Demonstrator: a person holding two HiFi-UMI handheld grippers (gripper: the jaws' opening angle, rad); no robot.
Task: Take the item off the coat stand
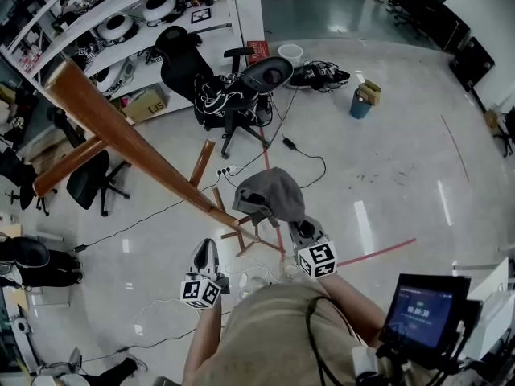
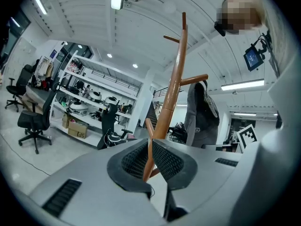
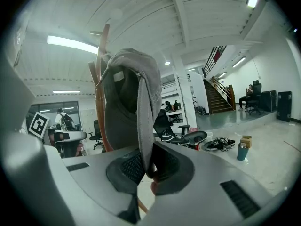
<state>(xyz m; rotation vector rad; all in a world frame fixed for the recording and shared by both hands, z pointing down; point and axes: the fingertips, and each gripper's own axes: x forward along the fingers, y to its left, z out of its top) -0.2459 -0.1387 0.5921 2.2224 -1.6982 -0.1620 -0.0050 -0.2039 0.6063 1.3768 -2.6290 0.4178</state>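
A tall wooden coat stand [image 1: 137,147] rises from the floor towards me. A grey cap [image 1: 269,193] hangs on one of its pegs. My right gripper [image 1: 302,230] is shut on the cap's lower edge; in the right gripper view the grey cloth [image 3: 124,102] runs down between the closed pads of the gripper [image 3: 146,161], with the stand's pole [image 3: 99,112] behind it. My left gripper [image 1: 207,248] is to the left of the cap. In its own view the left gripper [image 2: 150,147] holds a thin wooden peg [image 2: 148,131] of the stand [image 2: 174,93], and the cap [image 2: 200,112] hangs to the right.
A black office chair [image 1: 201,79] draped with cables stands behind the coat stand, before white shelving [image 1: 121,22]. A blue bin [image 1: 360,103] is at the back right. Cables trail over the glossy floor. A small screen [image 1: 424,310] sits at my lower right.
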